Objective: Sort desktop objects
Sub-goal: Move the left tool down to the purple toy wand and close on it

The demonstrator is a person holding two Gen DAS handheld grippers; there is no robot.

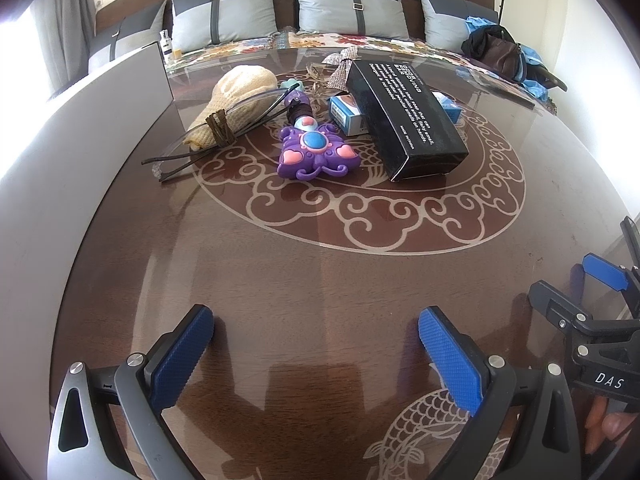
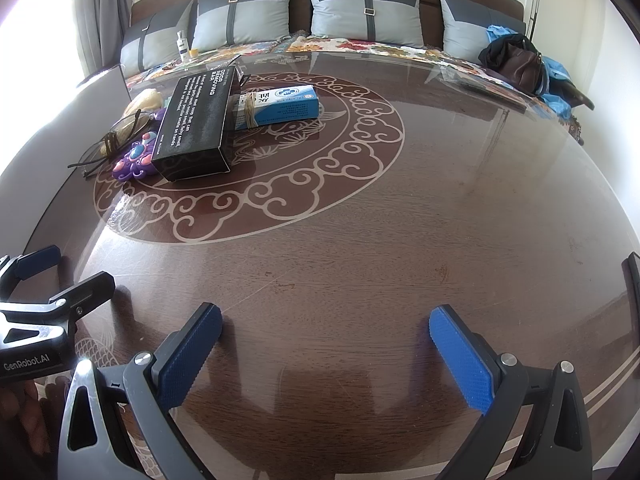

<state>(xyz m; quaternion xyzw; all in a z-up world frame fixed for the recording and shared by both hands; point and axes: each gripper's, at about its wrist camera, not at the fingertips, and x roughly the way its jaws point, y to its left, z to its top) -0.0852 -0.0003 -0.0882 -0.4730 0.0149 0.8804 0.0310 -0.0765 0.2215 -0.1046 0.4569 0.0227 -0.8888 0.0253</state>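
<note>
The long black cardboard box with white writing (image 1: 404,116) lies near the middle of the dark brown wooden table with pale swirl patterns (image 1: 320,264). It hides most of the blue and white small box (image 1: 346,114) behind it in the left camera. In the right camera that blue box (image 2: 280,106) shows better, with a band around it. The purple plastic butterfly toy with pink hearts (image 1: 314,152) sits just beside the black box, and is partly hidden by it in the right camera. A yellow knitted cloth (image 1: 232,100) lies near the toy, with thin dark cords (image 1: 218,132) tied around it. A sparkly silver bow (image 1: 340,60) peeks out behind the black box; I cannot tell what it rests on.

There are two boxes, one toy, one cloth and one bow.

The left gripper (image 1: 316,328) has its blue fingers wide apart, holding nothing. The right gripper (image 2: 326,328) is spread apart too, also empty. Both are near the table's front edge, well apart from the pile.

Four grey cushions (image 2: 366,12) line the back.
</note>
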